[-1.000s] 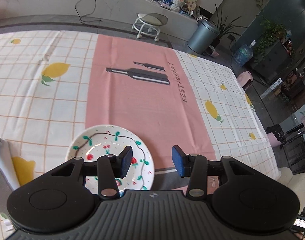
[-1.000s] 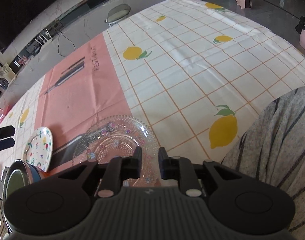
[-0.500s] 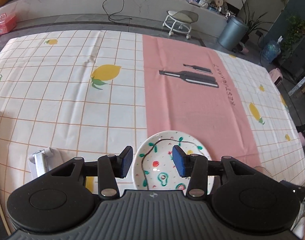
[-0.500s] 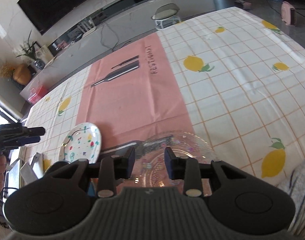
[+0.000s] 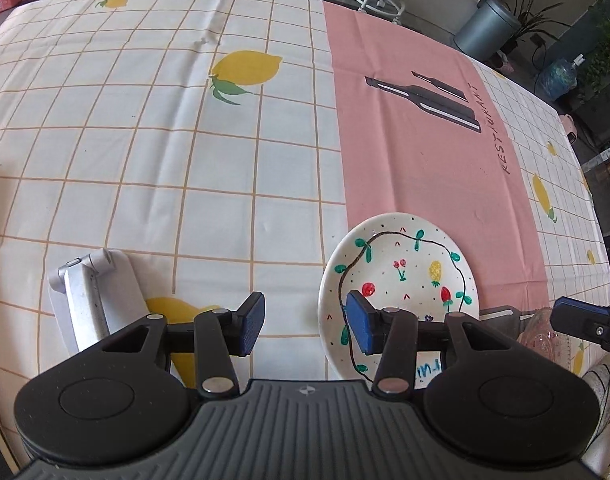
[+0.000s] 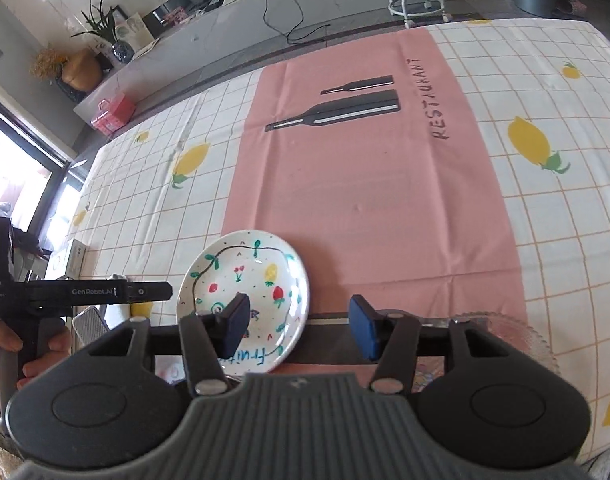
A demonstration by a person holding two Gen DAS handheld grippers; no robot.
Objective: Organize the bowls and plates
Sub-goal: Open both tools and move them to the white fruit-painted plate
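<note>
Two grippers flank the painted plate point(image 5: 401, 280) lying flat on the pink cloth point(image 5: 417, 152): the left gripper point(image 5: 305, 324), jaws opening on nothing, sits just left of its rim, while the right gripper point(image 6: 301, 324), also opening and empty, hovers between it and the glass plate point(image 6: 517, 336).

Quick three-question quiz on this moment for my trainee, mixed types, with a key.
1. True or false: the left gripper grips the painted plate.
2. The clear glass plate lies on which side of the painted plate in the right wrist view? A) left B) right
3. Fill in: the word on the pink cloth strip is ____.

Key: 1 false, nothing sits between its opening jaws; 2 B; 3 RESTAURANT.
</note>
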